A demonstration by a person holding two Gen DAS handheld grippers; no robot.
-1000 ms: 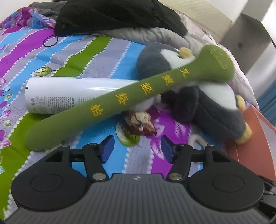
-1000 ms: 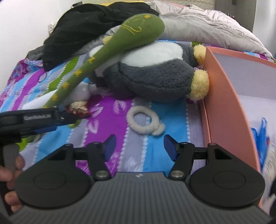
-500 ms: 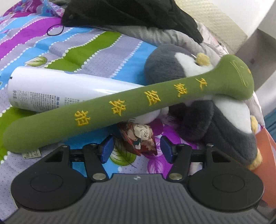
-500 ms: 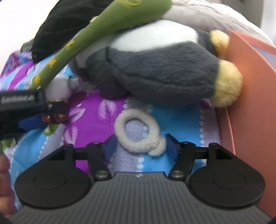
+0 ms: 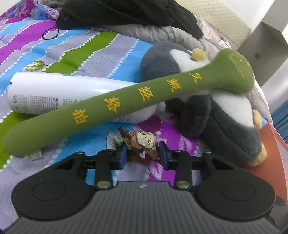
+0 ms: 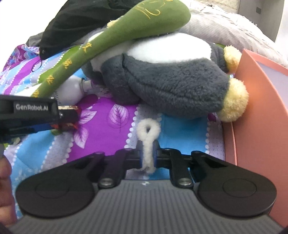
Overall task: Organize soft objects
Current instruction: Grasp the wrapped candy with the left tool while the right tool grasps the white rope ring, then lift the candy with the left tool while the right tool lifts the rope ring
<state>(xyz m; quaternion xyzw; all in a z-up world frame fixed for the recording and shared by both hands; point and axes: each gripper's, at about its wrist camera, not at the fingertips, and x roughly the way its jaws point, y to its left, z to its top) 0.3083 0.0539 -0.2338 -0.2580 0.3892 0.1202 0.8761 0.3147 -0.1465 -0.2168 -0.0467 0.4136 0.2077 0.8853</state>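
Left wrist view: the left gripper [image 5: 141, 153] has its jaws closing on a small printed doll [image 5: 142, 144] that lies on the striped bedspread [image 5: 75, 45]; the blue pads touch its two sides. Just beyond, a green plush stick [image 5: 126, 102] with yellow embroidered characters lies tilted across a white bottle [image 5: 54, 95] bearing small print too fine to read, its head resting on a grey penguin plush [image 5: 225, 126]. A black garment [image 5: 126, 12] lies at the far edge of the bedspread. An orange box [image 5: 275, 153] rim shows at the right edge.

Right wrist view: the right gripper [image 6: 148, 156] has its jaws closing on a white fluffy ring [image 6: 148, 136], pinched flat between the pads, its loop resting on the bedspread. The penguin plush lies just beyond, its yellow feet against the orange box wall. At the left, the left gripper reads "GenRobot.AI". A hand [image 6: 5, 187] shows at the lower left corner.
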